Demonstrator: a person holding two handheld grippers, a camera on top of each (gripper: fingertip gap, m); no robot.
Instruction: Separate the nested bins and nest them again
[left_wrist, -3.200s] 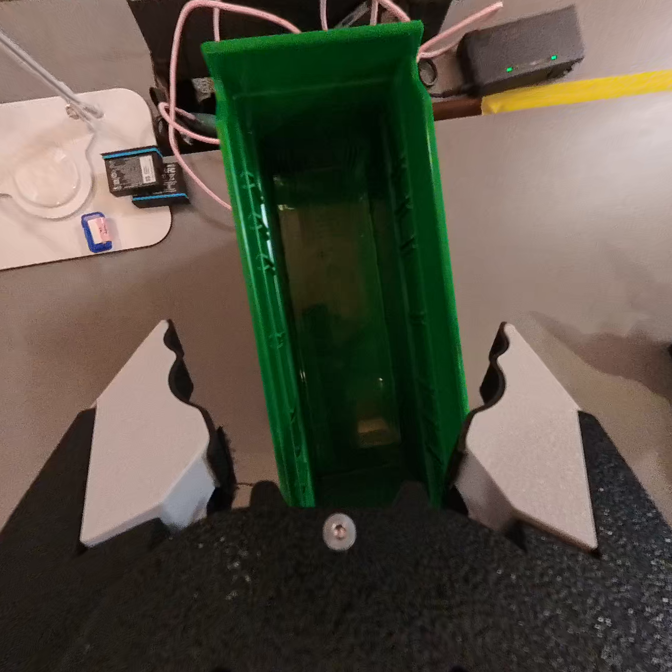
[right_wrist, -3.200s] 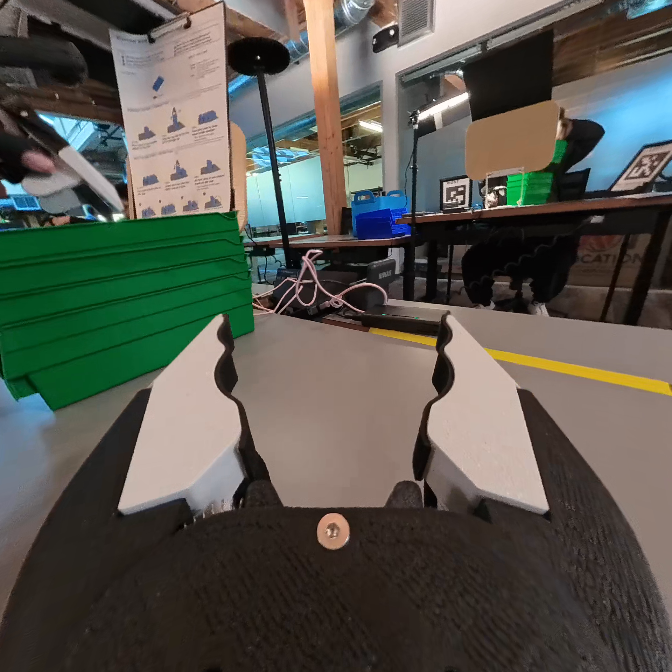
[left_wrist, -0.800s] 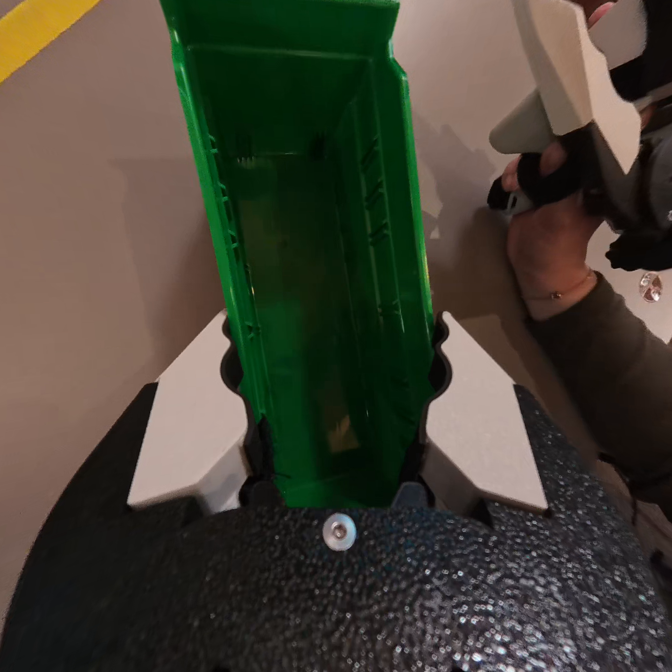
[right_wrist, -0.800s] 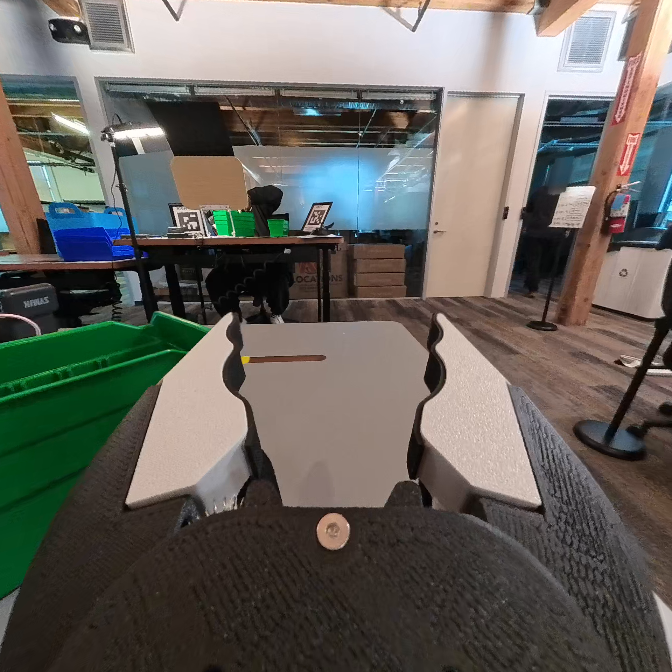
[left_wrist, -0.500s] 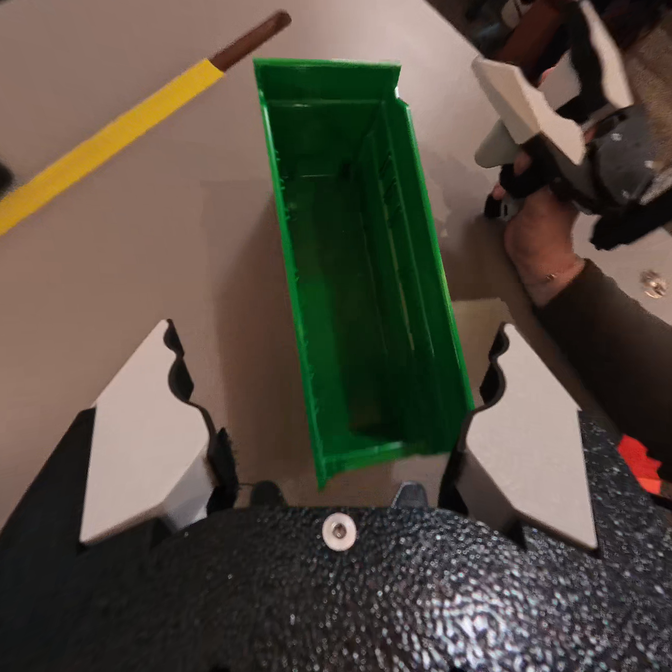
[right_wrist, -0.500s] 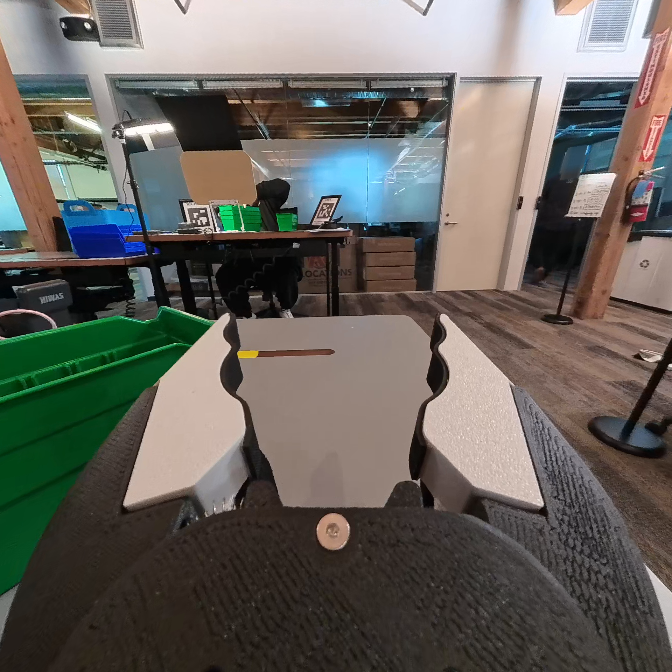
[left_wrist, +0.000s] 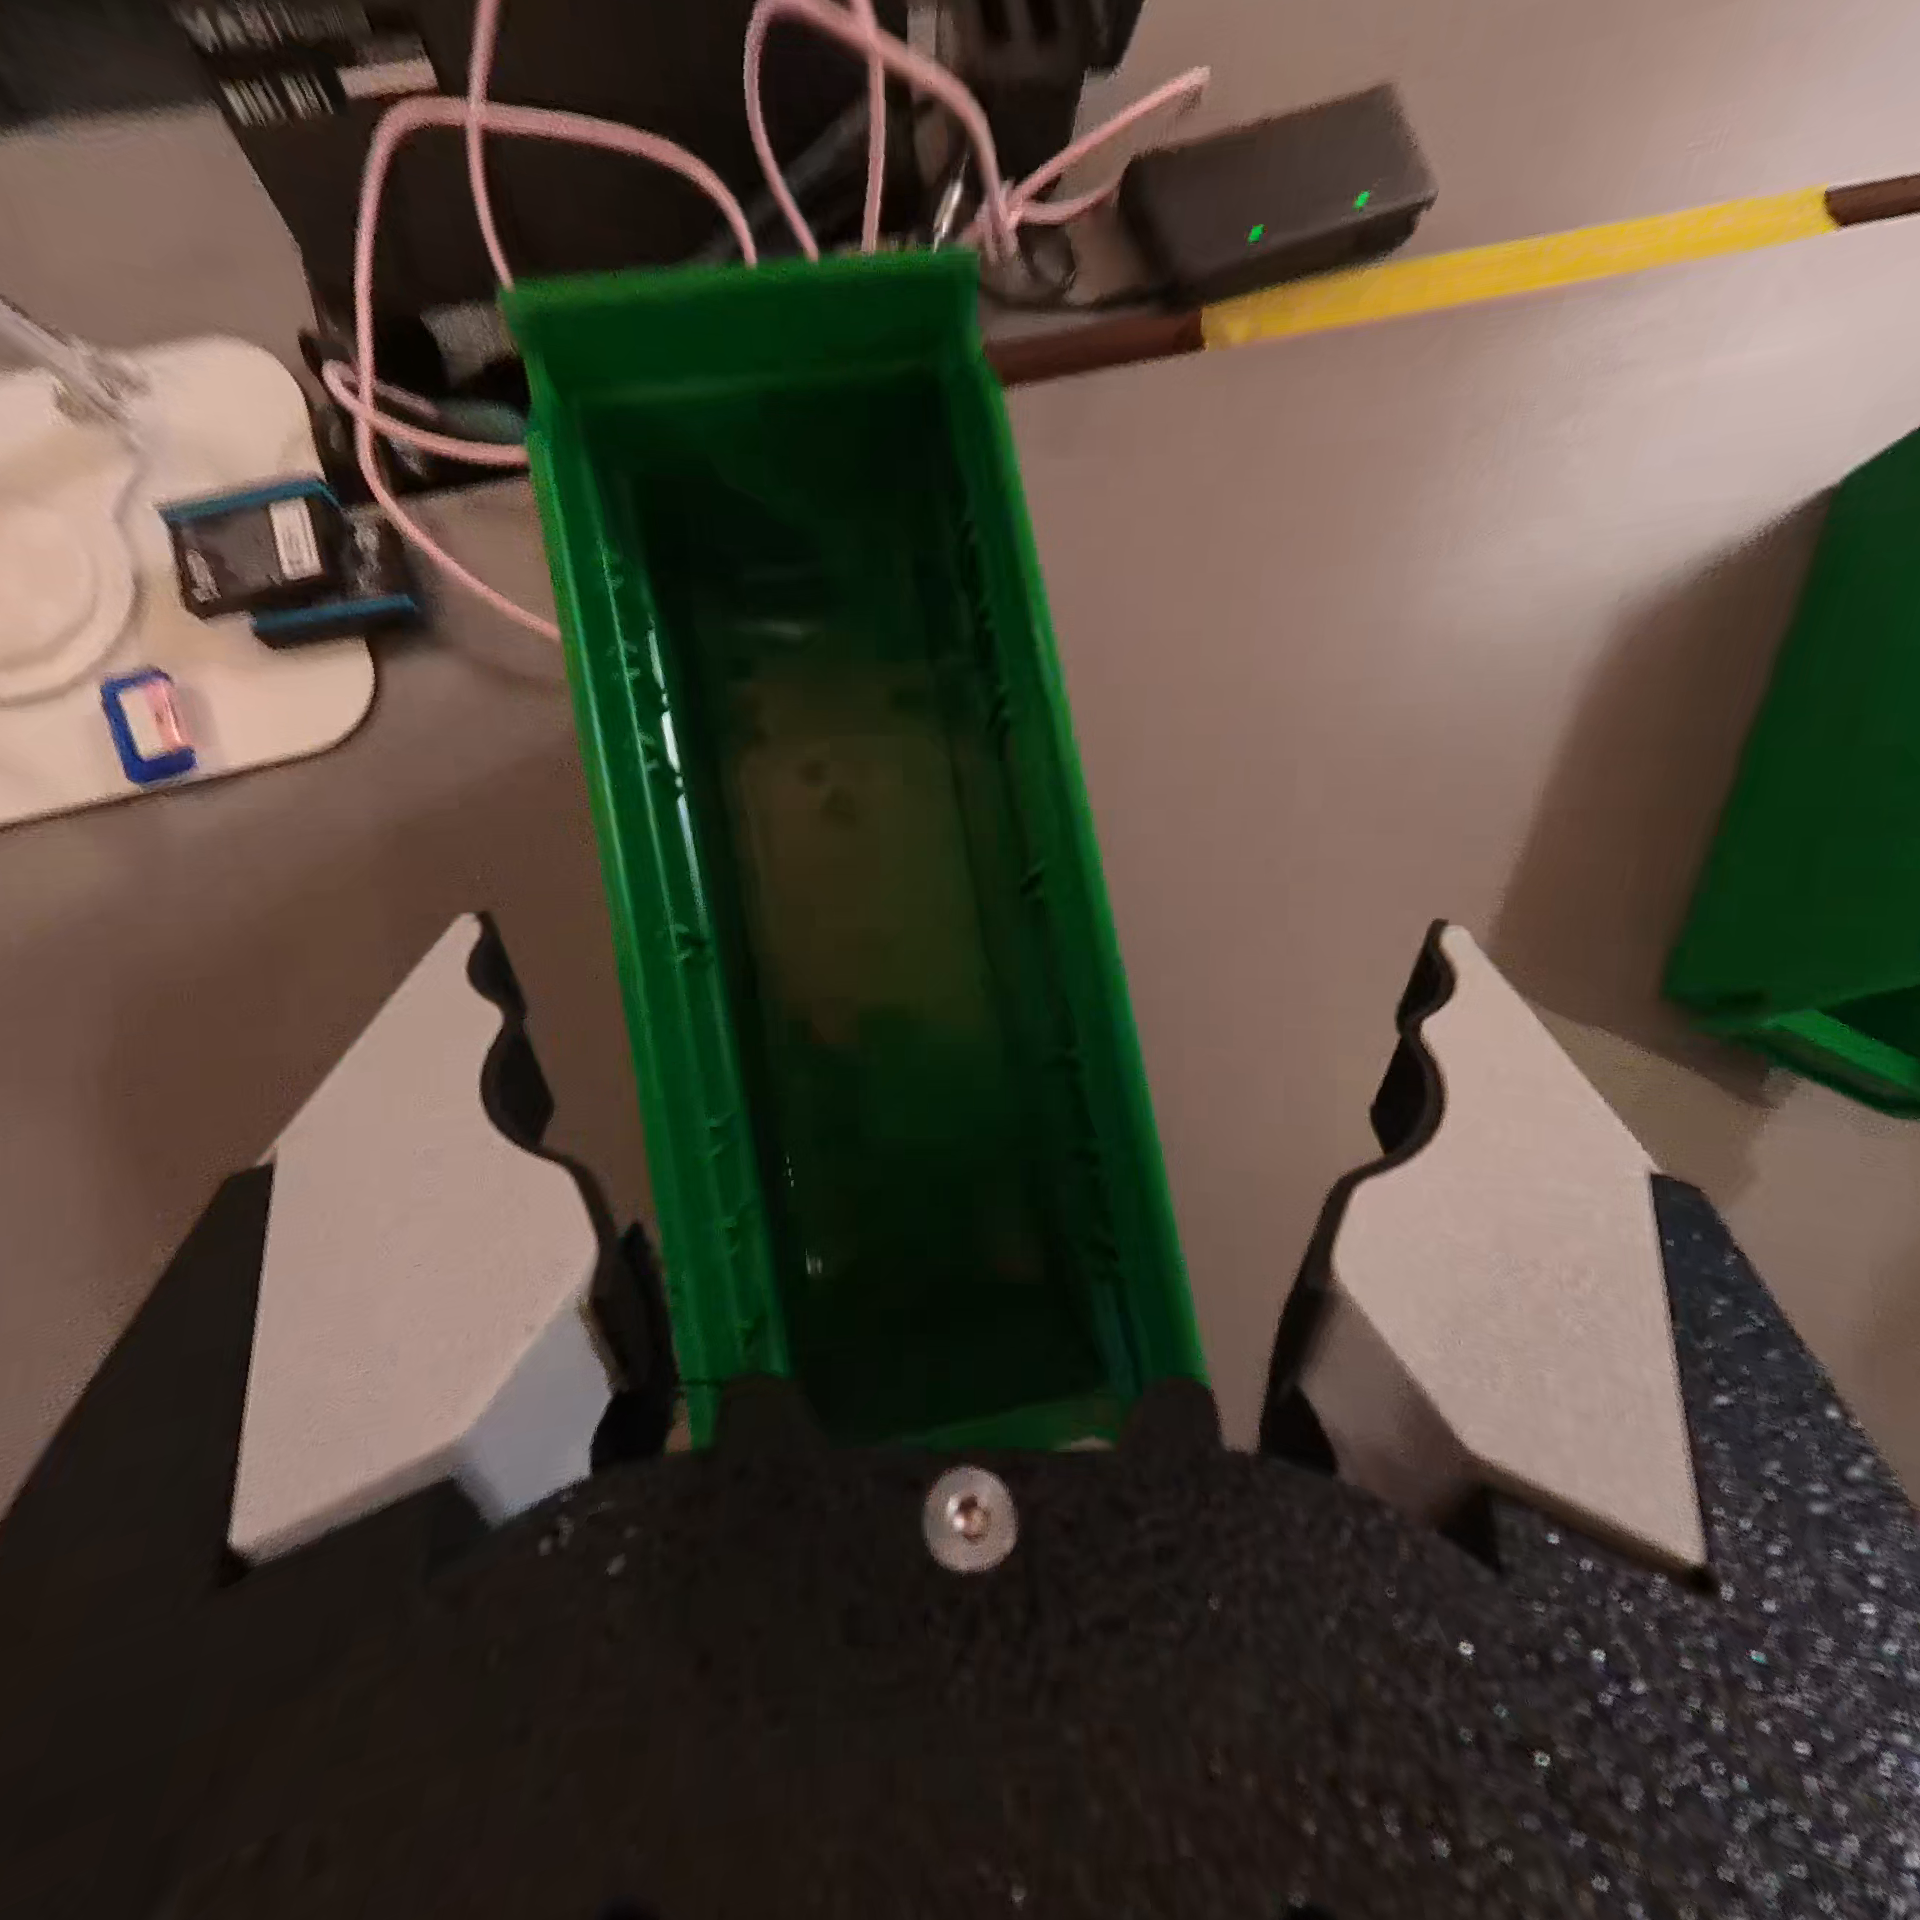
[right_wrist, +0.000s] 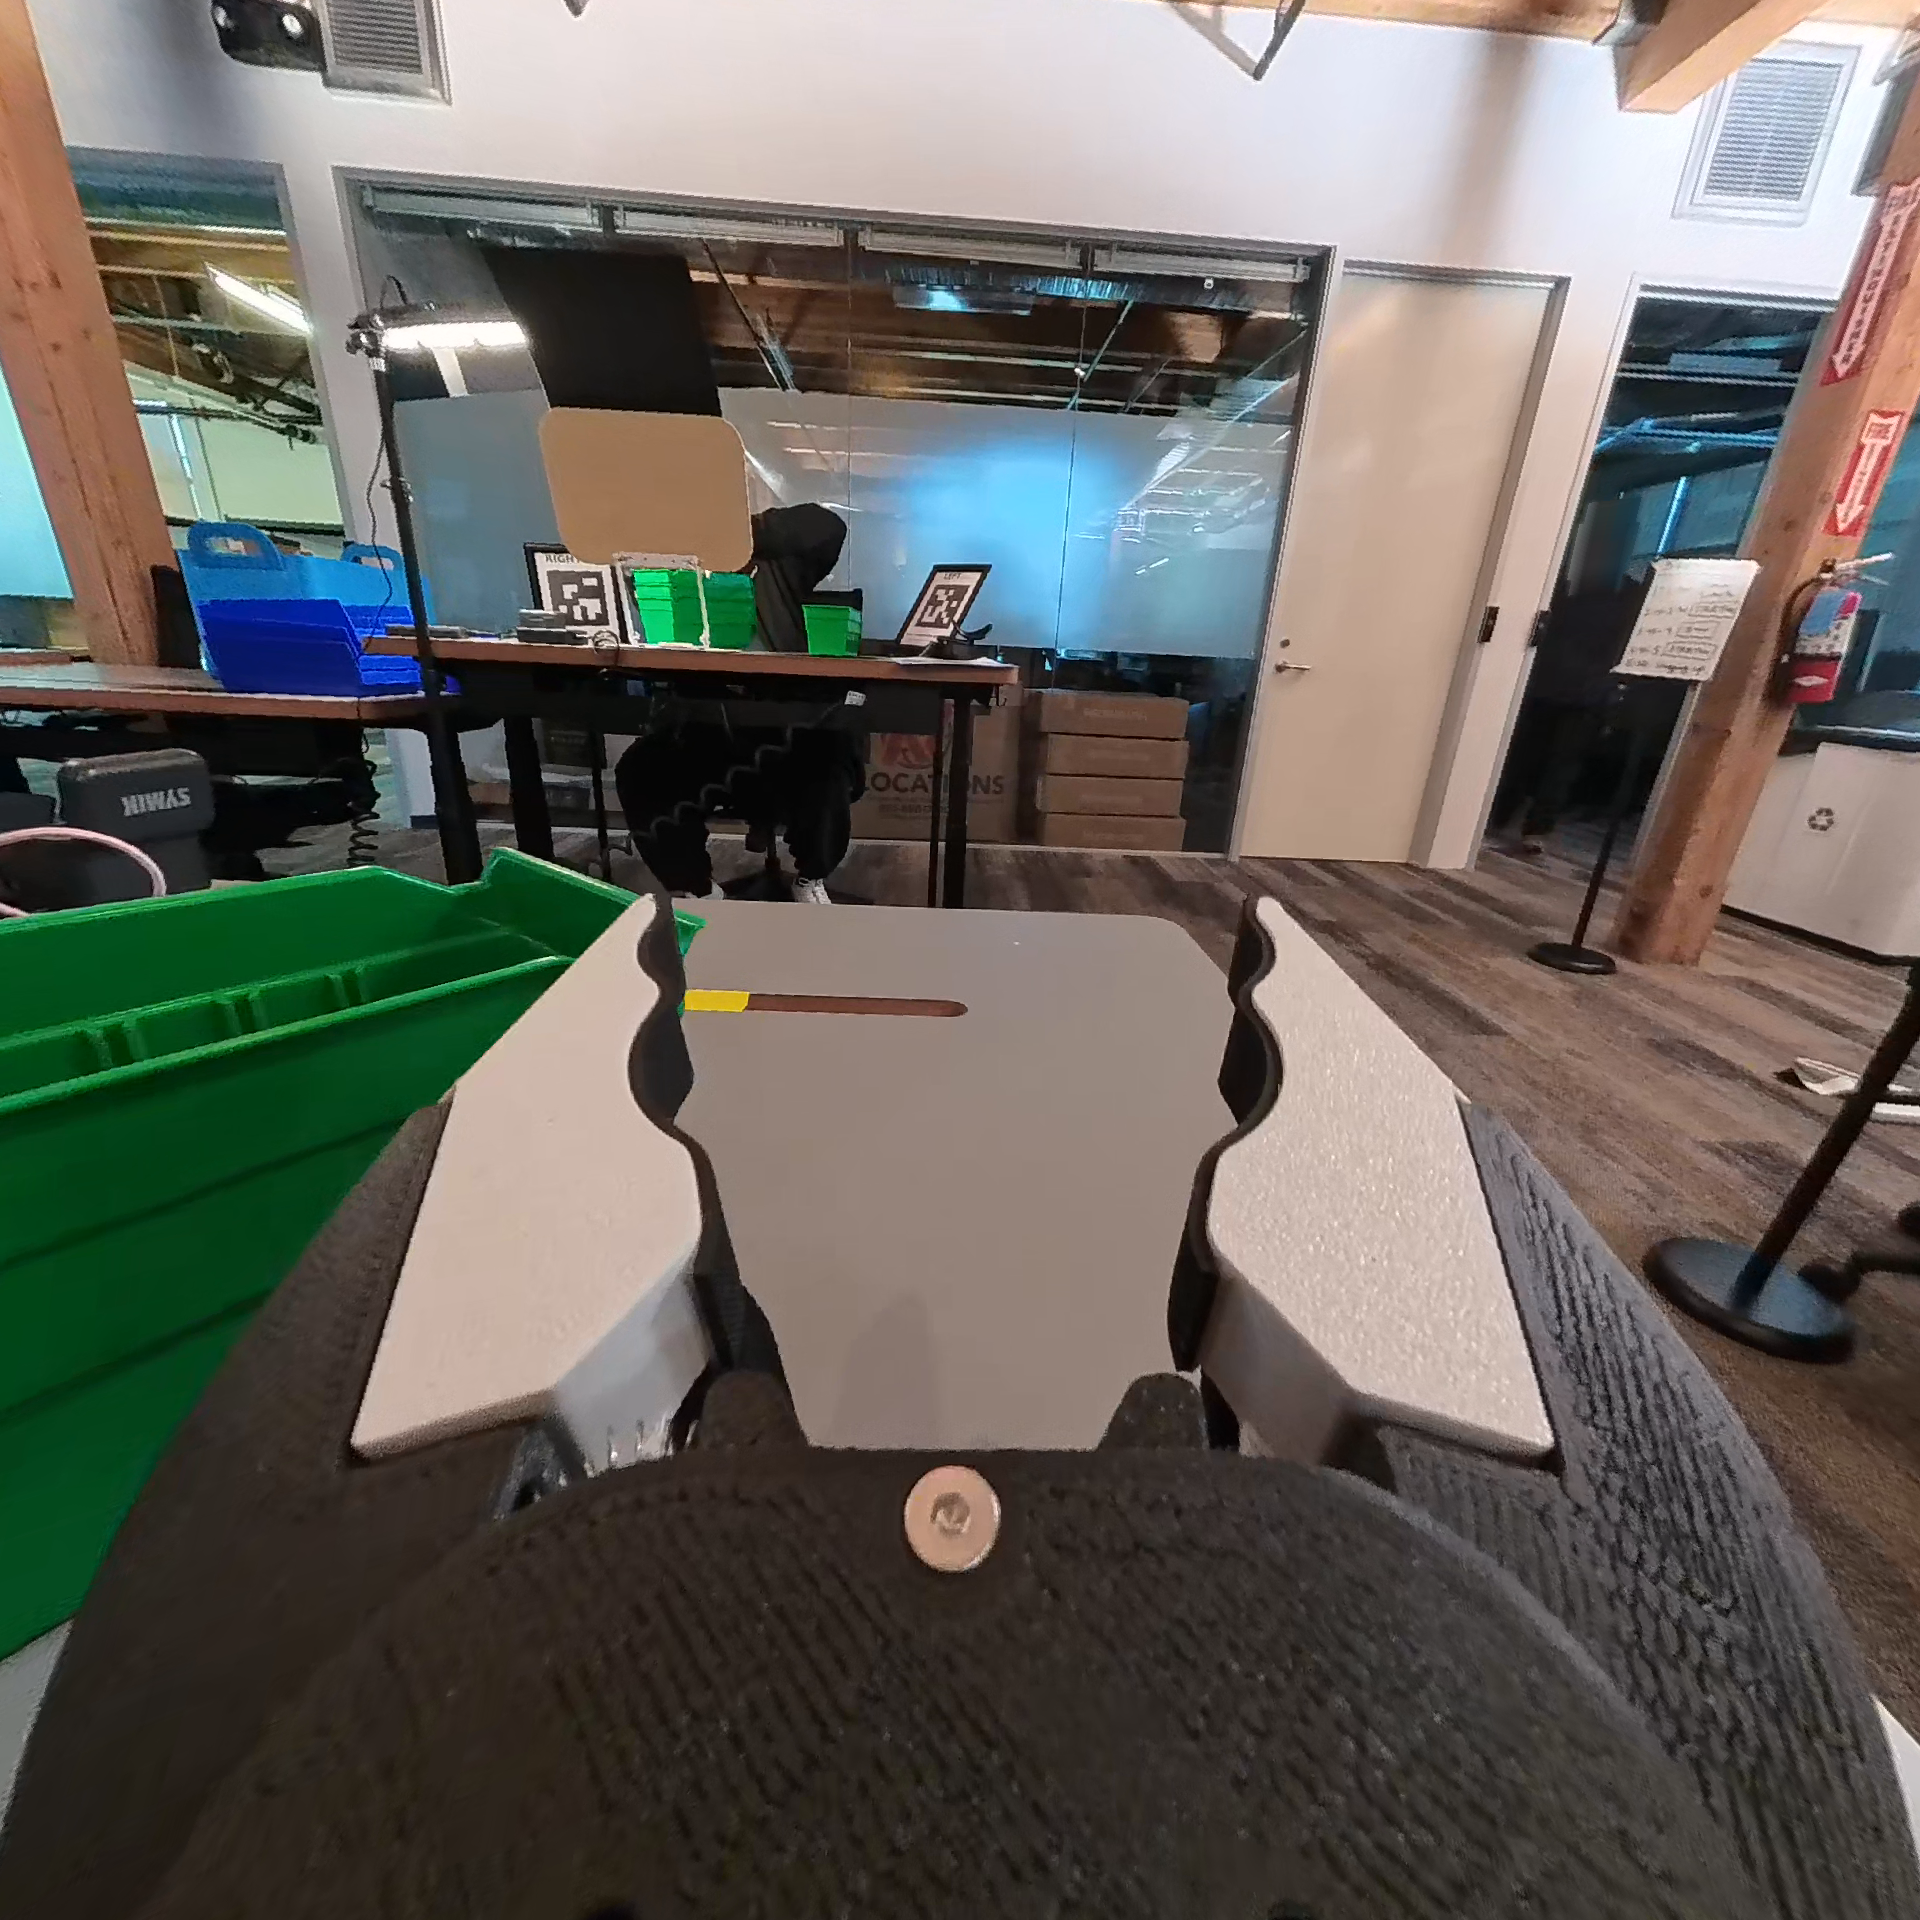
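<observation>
Grey laminate makes up the surface (left_wrist: 1299, 665) that carries everything here, crossed at its far side by a strip of yellow tape (left_wrist: 1496, 272). On it lies a long green bin (left_wrist: 862, 831), open side up, running lengthwise away from the left gripper (left_wrist: 961, 1023). That gripper's jaws stand spread wide on either side of the bin's near end, with a clear gap on both sides, so the bin is released and rests on its own. A pale patch lies on its floor, perhaps a label, though the blur makes that hard to judge. A second green bin (left_wrist: 1829, 790) sits well apart to the right, cut off by the frame edge; in the right wrist view the same bin (right_wrist: 208, 1122) fills the left side, just beside the right gripper (right_wrist: 951, 1039), whose jaws are likewise parted and grasp nothing, only bare surface showing between them.

Beyond the long bin's far end lie a black power brick (left_wrist: 1278, 203) with two green lights and loops of pink cable (left_wrist: 436, 312). To the left, a white mat (left_wrist: 260, 717) holds dark battery packs (left_wrist: 281, 566) bearing labels and a small blue card (left_wrist: 151, 724); their writing is smeared by motion.
</observation>
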